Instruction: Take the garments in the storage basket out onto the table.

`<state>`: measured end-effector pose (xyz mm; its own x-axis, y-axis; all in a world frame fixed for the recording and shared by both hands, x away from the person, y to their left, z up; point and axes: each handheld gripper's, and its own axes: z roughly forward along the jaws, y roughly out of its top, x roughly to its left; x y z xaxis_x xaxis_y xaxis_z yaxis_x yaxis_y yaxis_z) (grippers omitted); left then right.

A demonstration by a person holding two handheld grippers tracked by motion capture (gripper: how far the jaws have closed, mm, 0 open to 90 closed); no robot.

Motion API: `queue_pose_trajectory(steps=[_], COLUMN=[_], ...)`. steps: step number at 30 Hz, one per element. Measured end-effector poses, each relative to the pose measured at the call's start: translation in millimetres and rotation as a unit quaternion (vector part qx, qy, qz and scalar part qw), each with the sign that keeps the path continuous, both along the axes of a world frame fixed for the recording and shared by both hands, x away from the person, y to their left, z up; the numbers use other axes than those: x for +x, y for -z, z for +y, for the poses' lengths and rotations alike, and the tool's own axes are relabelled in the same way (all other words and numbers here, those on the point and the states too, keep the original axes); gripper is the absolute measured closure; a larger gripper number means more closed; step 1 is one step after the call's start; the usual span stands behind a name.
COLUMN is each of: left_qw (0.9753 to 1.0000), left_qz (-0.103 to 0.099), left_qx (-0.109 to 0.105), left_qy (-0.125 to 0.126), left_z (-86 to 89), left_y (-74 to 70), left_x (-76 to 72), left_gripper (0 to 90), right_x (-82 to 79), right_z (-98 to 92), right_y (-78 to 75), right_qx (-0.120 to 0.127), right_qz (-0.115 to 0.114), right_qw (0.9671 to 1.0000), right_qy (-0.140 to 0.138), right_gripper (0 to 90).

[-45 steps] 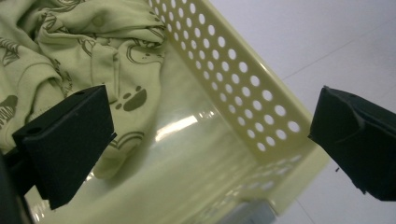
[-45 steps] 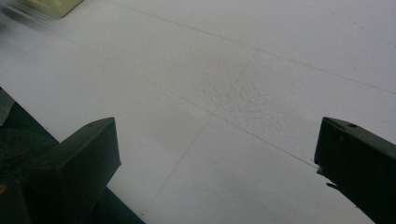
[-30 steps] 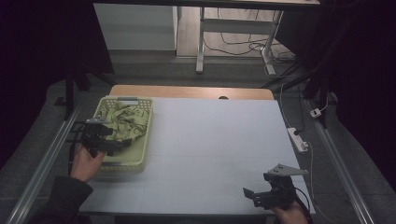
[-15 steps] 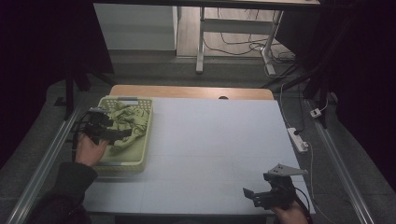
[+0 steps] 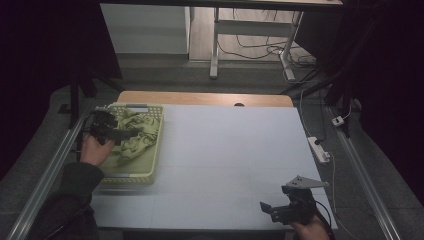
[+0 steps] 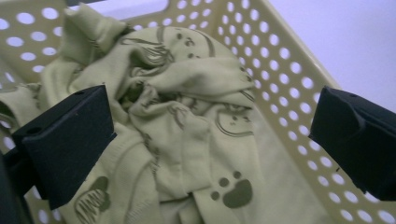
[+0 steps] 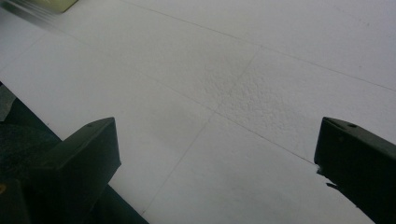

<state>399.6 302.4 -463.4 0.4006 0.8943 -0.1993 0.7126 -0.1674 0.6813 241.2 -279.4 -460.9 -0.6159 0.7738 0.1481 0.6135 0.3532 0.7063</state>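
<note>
A pale green cloth printed with paw marks and animal outlines lies crumpled in a yellow perforated basket at the table's left. My left gripper hovers over the basket and points right, open, its jaws set wide on either side of a bunched fold of the cloth without closing on it. The basket wall runs along the right of the left gripper view. My right gripper is open near the table's front right edge, over the bare white tabletop.
The white table surface stretches between the basket and the right gripper. A power strip lies at the table's right edge. A wooden board borders the far side. Metal rails run along both sides.
My left gripper has moved farther into the basket, toward the back and over the cloth. The right gripper has stayed where it was.
</note>
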Motion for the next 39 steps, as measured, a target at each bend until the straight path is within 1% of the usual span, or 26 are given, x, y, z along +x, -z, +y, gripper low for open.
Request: queue_pose_trajectory(steps=[2,3,5,7,8,9,10,11,13,14,18,21,23,24,25,27,28,30,31,32,35,36,37,38,39], left_qw=[0.9999,0.9999,0.9998,0.9997,0.9997,0.9996,0.9996,0.9994,0.999,0.9988,0.9986,0.9986,0.9984,0.998,0.998,0.9973,0.9963,0.9951,0.9951,0.9936,0.9926,0.9913,0.9908,0.9908,0.9901], left_qz=[0.011,0.012,0.015,0.02,0.023,0.027,0.027,0.031,0.037,0.042,0.05,0.048,0.05,0.058,0.058,0.067,0.079,0.09,0.09,0.107,0.114,0.123,0.127,0.127,0.132], left_qx=[-0.001,-0.002,-0.006,-0.004,-0.001,0.009,0.009,0.015,0.025,0.026,0.02,0.02,0.024,0.027,0.027,0.029,0.033,0.04,0.04,0.037,0.043,0.046,0.046,0.046,0.047], left_qy=[-0.009,-0.011,-0.011,-0.009,-0.006,-0.001,-0.001,0.0,0.003,0.004,0.001,0.001,-0.001,-0.003,-0.003,-0.004,-0.006,-0.006,-0.006,0.0,-0.001,0.002,0.0,0.0,-0.001], left_z=[3.3,4.8,7.5,8.2,8.2,6.8,6.8,6.0,5.3,5.3,6.1,6.1,5.7,4.6,4.6,3.7,2.2,-0.5,-0.5,-3.4,-7.1,-9.4,-10.2,-10.2,-11.4], left_y=[-0.8,-1.0,-1.1,-0.8,-0.5,0.5,0.5,1.4,4.3,6.1,14.4,17.0,19.8,23.2,23.2,27.7,33.5,40.0,40.0,45.9,47.7,49.0,49.4,49.4,50.2], left_x=[5.3,7.9,13.3,19.0,21.9,27.8,27.8,30.6,36.5,39.4,50.8,54.4,58.0,61.8,61.8,65.6,69.3,72.4,72.4,74.7,75.4,75.7,75.9,75.9,75.5], left_gripper=[0.0,0.0,0.0,0.0,0.0,0.0,0.0,0.0,0.0,0.0,0.0,0.0,0.0,0.0,0.0,0.0,0.0,0.0,0.0,0.0,0.0,0.0,0.0,0.0,0.1], right_x=[0.0,0.0,0.0,0.0,0.0,0.0,0.0,0.0,-0.1,-0.1,-0.1,0.0,0.0,0.0,0.0,0.0,0.1,0.0,0.0,0.0,0.1,0.0,0.0,-0.1,-0.3], right_z=[0.0,0.1,0.2,0.2,0.1,0.2,0.2,0.3,0.3,0.3,0.4,0.6,0.8,0.8,0.8,0.4,0.2,0.3,0.3,0.4,0.1,0.1,0.1,0.2,0.3], right_y=[0.0,0.0,0.0,0.0,0.0,0.0,0.1,0.1,0.1,0.1,0.1,0.2,0.3,0.3,0.3,0.1,0.1,0.0,0.0,0.1,0.1,0.1,0.1,0.1,0.1], right_qx=[0.0,-0.001,-0.001,-0.001,-0.001,-0.001,-0.001,-0.002,-0.002,-0.002,-0.001,-0.001,-0.003,-0.003,-0.003,-0.001,-0.001,-0.001,-0.001,-0.001,-0.001,0.0,-0.001,-0.001,-0.002], right_qz=[0.0,0.0,0.0,0.0,0.0,0.0,0.001,0.0,0.0,0.0,0.001,0.002,0.001,0.0,0.0,0.001,0.001,0.002,0.002,0.001,0.002,0.002,0.002,0.001,0.001], right_qw=[1.0,1.0,1.0,1.0,1.0,1.0,1.0,1.0,1.0,1.0,1.0,1.0,1.0,1.0,1.0,1.0,1.0,1.0,1.0,1.0,1.0,1.0,1.0,1.0,1.0], right_qy=[0.0,0.0,0.0,0.0,0.0,0.0,-0.001,-0.001,-0.001,-0.001,-0.002,-0.003,-0.004,-0.004,-0.004,-0.002,-0.002,-0.002,-0.002,-0.002,-0.002,-0.002,-0.003,-0.003,-0.003], right_gripper=[0.0,0.0,0.0,0.0,0.0,0.0,0.0,0.0,0.0,0.0,0.2,2.6,2.6,2.6,2.6,2.6,2.6,2.5,2.6,2.6,2.6,2.6,2.6,2.6,2.6])
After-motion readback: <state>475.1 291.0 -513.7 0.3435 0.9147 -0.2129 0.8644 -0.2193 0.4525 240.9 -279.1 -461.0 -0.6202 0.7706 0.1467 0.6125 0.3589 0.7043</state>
